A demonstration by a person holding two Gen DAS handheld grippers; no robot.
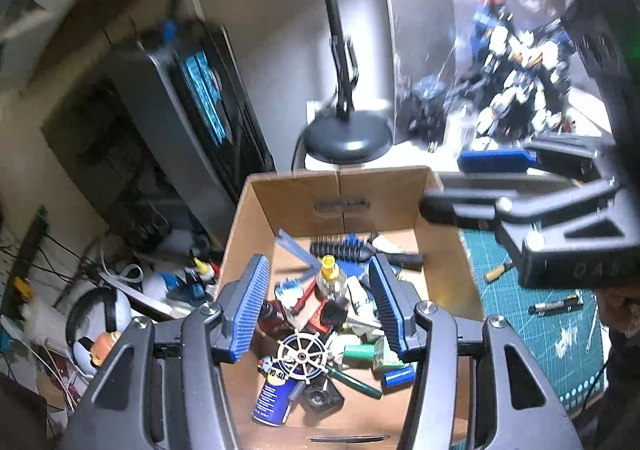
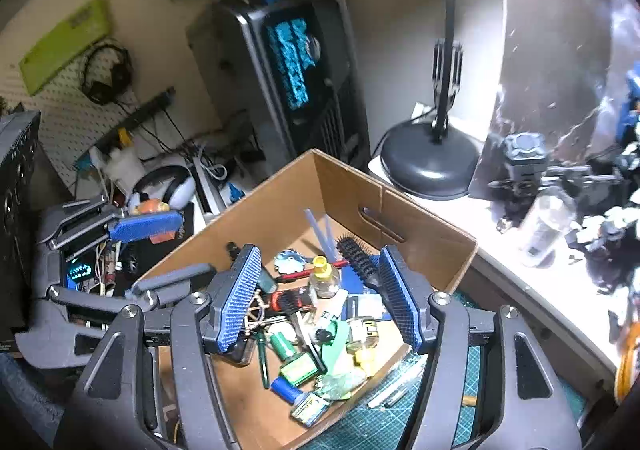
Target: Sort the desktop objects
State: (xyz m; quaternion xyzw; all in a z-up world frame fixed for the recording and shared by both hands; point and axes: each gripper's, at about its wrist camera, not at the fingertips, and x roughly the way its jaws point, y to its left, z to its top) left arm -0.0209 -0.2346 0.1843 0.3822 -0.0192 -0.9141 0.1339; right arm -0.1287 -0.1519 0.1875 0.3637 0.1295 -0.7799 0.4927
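An open cardboard box (image 1: pixel 340 174) (image 2: pixel 348 185) holds several small items: a WD-40 can (image 1: pixel 276 394), a wooden ship's wheel (image 1: pixel 306 352), a black hairbrush (image 1: pixel 340 250) (image 2: pixel 356 254), a yellow-capped bottle (image 1: pixel 330 278) (image 2: pixel 324 278) and a green bottle (image 1: pixel 360 352). My left gripper (image 1: pixel 318 262) hangs above the box, open, nothing between its blue pads. My right gripper (image 2: pixel 319 254) is also over the box, open and empty. Each gripper shows in the other's view: the right one (image 1: pixel 480 183) at the box's right rim, the left one (image 2: pixel 158 252) at its left.
A black desk lamp (image 1: pixel 348 133) (image 2: pixel 432 165) stands behind the box. A dark computer tower (image 1: pixel 192 97) (image 2: pixel 288 69) is to the left. A robot model (image 1: pixel 516 77) sits at the right. A green cutting mat (image 1: pixel 560 330) carries small tools. Headphones (image 1: pixel 96 314) and cables crowd the left.
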